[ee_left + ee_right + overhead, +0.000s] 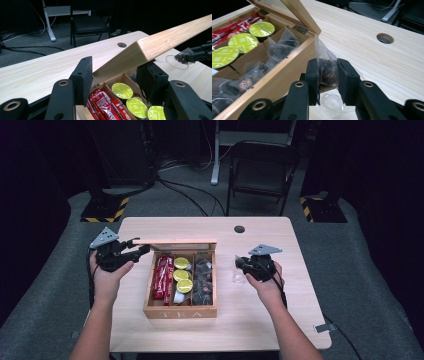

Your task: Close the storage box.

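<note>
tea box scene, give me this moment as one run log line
left gripper: shut on lid, holding tea box open | right gripper: shut on tea bag, above clear cup | stage: bag out of box, not yet in cup

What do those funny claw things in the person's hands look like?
Each hand-held gripper, left and right, is black with two chunky jaws and round brass-coloured rings on the arms. A grey three-cornered plate sits on top, and a black cable trails back. The forearms are bare, no sleeves.
</note>
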Tool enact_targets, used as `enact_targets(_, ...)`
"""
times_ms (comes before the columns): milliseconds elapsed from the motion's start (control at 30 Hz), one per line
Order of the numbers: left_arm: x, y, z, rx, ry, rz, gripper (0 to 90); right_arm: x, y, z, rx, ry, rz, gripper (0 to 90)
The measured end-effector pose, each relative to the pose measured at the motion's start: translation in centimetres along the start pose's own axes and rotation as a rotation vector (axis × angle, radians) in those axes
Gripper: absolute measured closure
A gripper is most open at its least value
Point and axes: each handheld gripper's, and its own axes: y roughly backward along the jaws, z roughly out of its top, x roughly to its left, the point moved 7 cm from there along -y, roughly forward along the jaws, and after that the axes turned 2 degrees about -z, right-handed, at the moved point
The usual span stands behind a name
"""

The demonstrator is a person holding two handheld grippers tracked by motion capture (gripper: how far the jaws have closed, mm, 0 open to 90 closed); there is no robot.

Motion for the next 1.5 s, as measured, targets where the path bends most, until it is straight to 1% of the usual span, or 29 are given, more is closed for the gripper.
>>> enact_targets(133, 0.0, 0.0, 0.0, -0.001, 0.003, 0.0, 47.5, -0.6, -0.2, -0.3, 0.007, -0.014, -0.015, 71.5)
enact_targets(333, 0.0, 0.0, 0.0, -0.001, 0.004, 0.0, 47.5, -1.2, -0.4, -0.7, 0.024, -0.013, -0.027, 71.4)
enact_targets(433, 0.0, 0.0, 0.0, -0.002, 0.005, 0.0, 47.5, -1.2, -0.5, -0.9, 0.031, -0.012, -0.033, 71.4)
enact_targets(500, 0.0, 0.0, 0.0, -0.005, 0.006, 0.001, 47.5, -1.2, -0.6, -0.9, 0.033, -0.001, -0.035, 71.4)
enact_targets(767, 0.0, 0.0, 0.0, -0.005, 0.008, 0.0, 47.4, -1.2, -1.4, -1.3, 0.059, 0.001, -0.043, 71.0)
enact_targets(900, 0.0, 0.0, 0.0, -0.005, 0.008, -0.001, 47.4, -1.3, -1.6, -1.5, 0.071, -0.006, -0.041, 70.7)
enact_targets(933, 0.0, 0.0, 0.0, -0.005, 0.008, -0.001, 47.4, -1.3, -1.6, -1.6, 0.073, -0.002, -0.041, 70.5)
enact_targets(1000, 0.0, 0.0, 0.0, -0.003, 0.008, 0.0, 47.4, -1.3, -1.8, -1.6, 0.074, -0.01, -0.042, 69.6)
enact_targets(1067, 0.0, 0.0, 0.0, -0.004, 0.008, 0.0, 47.4, -1.4, -1.9, -1.7, 0.082, -0.003, -0.044, 67.8)
enact_targets(1133, 0.0, 0.0, 0.0, -0.004, 0.008, 0.0, 47.4, -1.4, -2.0, -1.8, 0.082, -0.001, -0.048, 65.1)
enact_targets(1367, 0.0, 0.0, 0.0, -0.003, 0.009, 0.001, 47.4, -1.4, -1.7, -1.6, 0.062, -0.006, -0.056, 63.3)
enact_targets(1400, 0.0, 0.0, 0.0, -0.003, 0.009, 0.001, 47.4, -1.4, -1.7, -1.5, 0.057, 0.0, -0.052, 62.9)
enact_targets(1433, 0.0, 0.0, 0.0, -0.003, 0.009, 0.001, 47.4, -1.4, -1.6, -1.4, 0.058, -0.008, -0.056, 62.5)
enact_targets(1500, 0.0, 0.0, 0.0, -0.004, 0.008, 0.001, 47.4, -1.2, -1.4, -1.1, 0.044, -0.009, -0.052, 61.4)
